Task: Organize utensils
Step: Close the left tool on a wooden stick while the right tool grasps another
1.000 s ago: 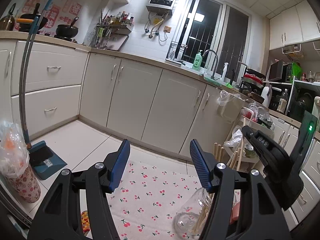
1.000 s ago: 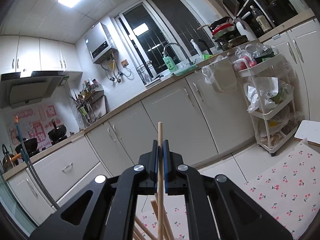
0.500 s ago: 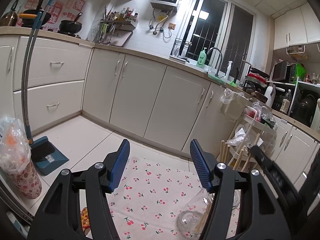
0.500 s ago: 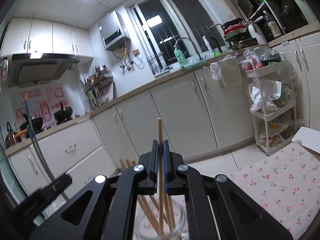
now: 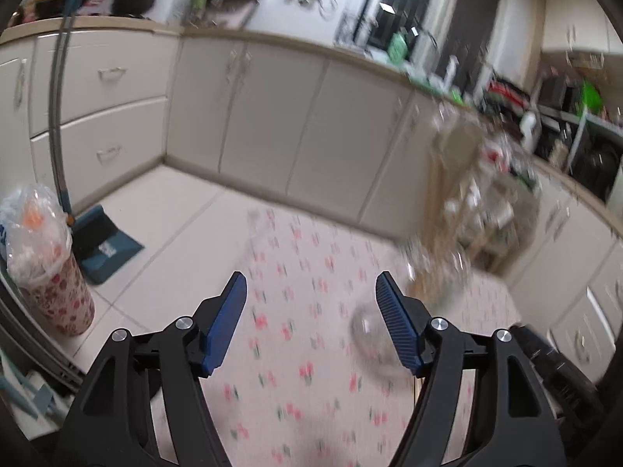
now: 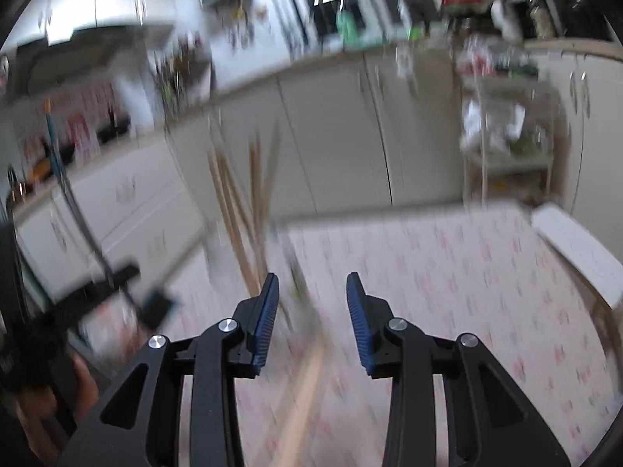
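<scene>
Wooden chopsticks [image 6: 249, 198] stand bundled in a glass jar [image 5: 432, 272] on the cherry-print tabletop [image 5: 311, 350], left of the right gripper [image 6: 311, 311]. Both views blurred. Right jaws apart, empty; left gripper [image 5: 311, 319] jaws wide, empty. Risk: a fast swing nearby clips the sticks and tips the jar.

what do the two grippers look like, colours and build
Both match: the left gripper and right gripper have matte black angular plastic frames with triangular cut-outs, silver round pivot bolts, and blue ribbed pads lining the inner finger faces. No cables, sleeves or markings show.
</scene>
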Demonstrator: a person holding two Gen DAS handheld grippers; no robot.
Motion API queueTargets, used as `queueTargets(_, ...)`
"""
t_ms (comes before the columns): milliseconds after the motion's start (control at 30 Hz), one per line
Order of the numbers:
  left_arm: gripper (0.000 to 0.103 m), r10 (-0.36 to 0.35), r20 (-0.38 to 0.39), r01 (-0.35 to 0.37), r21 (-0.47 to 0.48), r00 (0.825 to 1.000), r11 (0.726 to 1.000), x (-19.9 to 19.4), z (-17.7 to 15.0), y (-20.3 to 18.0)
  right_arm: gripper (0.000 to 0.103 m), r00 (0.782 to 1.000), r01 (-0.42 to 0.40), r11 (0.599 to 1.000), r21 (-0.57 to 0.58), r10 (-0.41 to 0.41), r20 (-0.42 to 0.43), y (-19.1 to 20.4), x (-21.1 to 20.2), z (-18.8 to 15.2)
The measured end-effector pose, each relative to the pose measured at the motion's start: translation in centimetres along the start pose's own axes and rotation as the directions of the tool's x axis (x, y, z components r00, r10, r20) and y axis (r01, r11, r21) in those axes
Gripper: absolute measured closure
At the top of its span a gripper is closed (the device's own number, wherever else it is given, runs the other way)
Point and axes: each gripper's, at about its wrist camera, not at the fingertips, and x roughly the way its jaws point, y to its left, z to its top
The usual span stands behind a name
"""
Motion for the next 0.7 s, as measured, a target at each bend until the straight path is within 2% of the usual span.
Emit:
queueTargets(100, 0.037, -0.009, -0.081, 0.013, 0.042, 0.997, 0.999, 0.1, -2.2, -1.2, 0.067, 0.994, -0.006, 1.000, -0.004, 0.006, -0.112, -0.3, 1.1, -2.2)
queueTargets(233, 0.037, -0.001, -0.153, 0.010, 0.062, 0.988, 0.998, -0.2, -4.5, -2.0, 0.067, 0.990, -0.001, 1.000, -0.029, -0.004, -0.143, 0.5, 2.1, -2.9)
queueTargets(333, 0.036, 0.008, -0.180, 0.004, 0.069, 0.984, 0.998, -0.6, -5.4, -2.2, 0.067, 0.983, 0.006, 0.999, -0.040, -0.013, -0.182, 1.0, 3.3, -2.9)
queueTargets(433, 0.035, 0.021, -0.201, -0.005, 0.077, 0.979, 0.997, -0.7, -5.8, -2.3, 0.067, 0.968, 0.044, 0.995, -0.086, -0.064, -0.243, 1.5, 4.9, -2.8)
queueTargets(533, 0.034, 0.025, -0.214, -0.009, 0.074, 0.976, 0.997, -0.6, -5.8, -2.3, 0.069, 0.962, 0.068, 0.987, -0.147, -0.104, -0.252, 1.9, 5.1, -2.9)
queueTargets(633, 0.034, 0.020, -0.225, -0.001, 0.085, 0.974, 0.996, -0.5, -5.8, -2.9, 0.078, 0.957, 0.085, 0.979, -0.186, -0.133, -0.259, 1.6, 4.7, -3.3)
queueTargets(700, 0.033, 0.015, -0.234, 0.009, 0.104, 0.972, 0.995, -0.4, -6.0, -3.5, 0.087, 0.955, 0.070, 0.983, -0.168, -0.115, -0.274, 0.7, 4.2, -3.3)
